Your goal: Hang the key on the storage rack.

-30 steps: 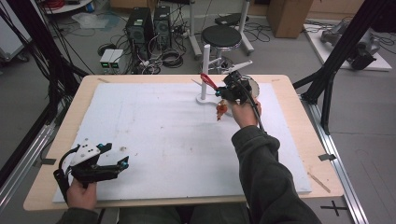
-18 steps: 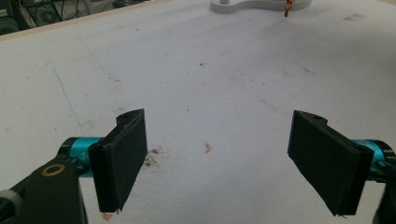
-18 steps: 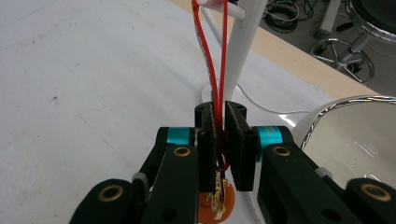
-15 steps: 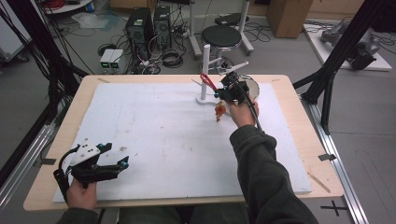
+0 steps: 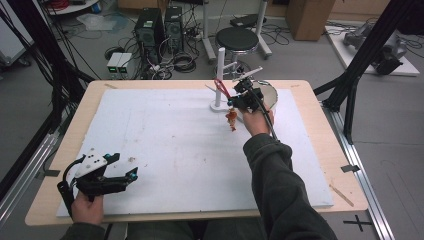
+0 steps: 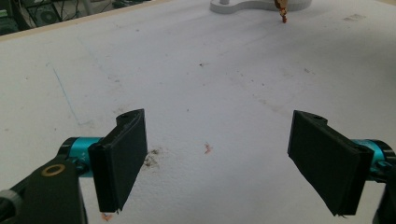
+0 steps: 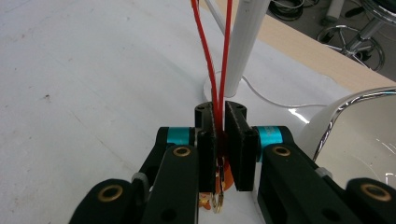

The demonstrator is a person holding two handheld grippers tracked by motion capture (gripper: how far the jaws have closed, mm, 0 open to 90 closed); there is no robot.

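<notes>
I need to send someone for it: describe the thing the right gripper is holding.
Start at the white post stand at the far edge of the white board, beside the bowl. The right gripper there is shut on a red string loop with a small orange charm dangling below, the only red-and-orange item.

A red cord (image 7: pixel 218 70) hangs by a white stand (image 7: pixel 245 42), over a white board (image 5: pixel 165 145).

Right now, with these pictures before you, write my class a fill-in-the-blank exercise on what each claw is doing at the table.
1. The right claw is shut on a ____ cord.
2. The left claw is ____, with nothing between its jaws.
3. The cord runs up beside a white ____.
4. A small orange charm hangs ____ the right claw.

Missing words: red; open; post; below
</notes>
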